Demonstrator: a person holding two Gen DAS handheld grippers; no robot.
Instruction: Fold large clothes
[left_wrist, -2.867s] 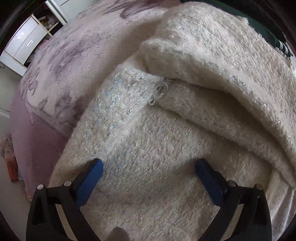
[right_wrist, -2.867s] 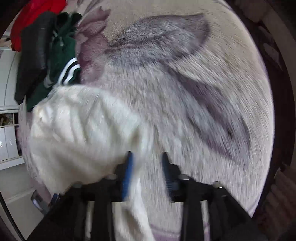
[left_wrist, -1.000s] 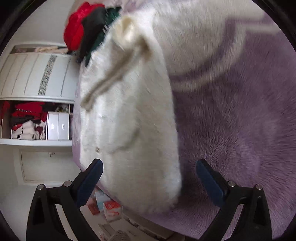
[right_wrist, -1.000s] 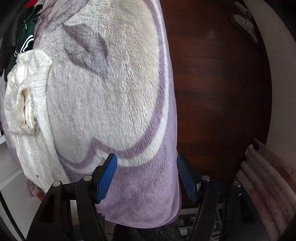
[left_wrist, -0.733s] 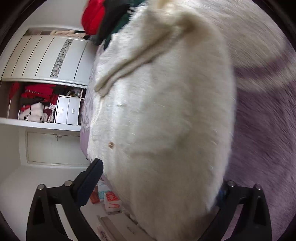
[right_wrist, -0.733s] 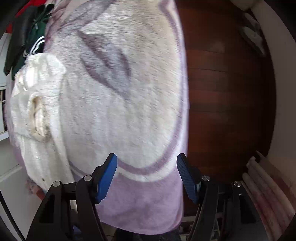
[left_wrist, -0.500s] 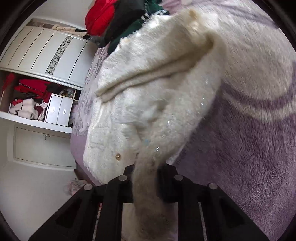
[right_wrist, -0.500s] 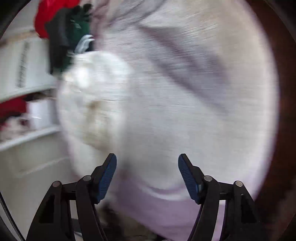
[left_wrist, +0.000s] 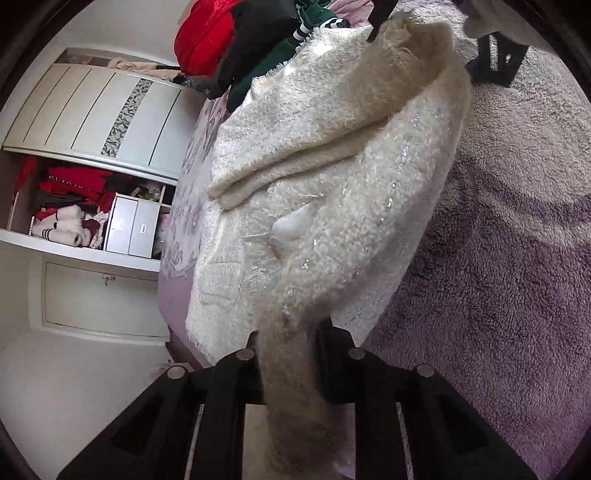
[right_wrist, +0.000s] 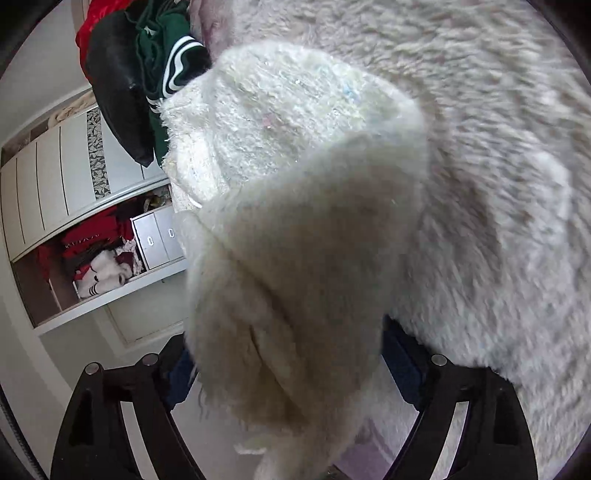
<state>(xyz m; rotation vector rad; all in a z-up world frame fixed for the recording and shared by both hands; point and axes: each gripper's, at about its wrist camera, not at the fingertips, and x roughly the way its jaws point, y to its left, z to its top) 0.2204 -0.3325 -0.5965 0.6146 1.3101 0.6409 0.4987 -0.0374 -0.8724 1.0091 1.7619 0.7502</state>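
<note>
The cream coat (left_wrist: 325, 177) lies on the bed, on a purple blanket (left_wrist: 517, 295), near the bed's edge. The left tongs (left_wrist: 291, 354) are clenched on the coat's hem. The right tongs (right_wrist: 288, 373) are spread wide, with a fold of the coat between the fingers. Other clothes (left_wrist: 236, 40) are piled beyond the coat, next to a wardrobe (left_wrist: 92, 122).

black left gripper (left_wrist: 286, 343) frame, silver screws, right gripper (right_wrist: 288, 373) blue pads
</note>
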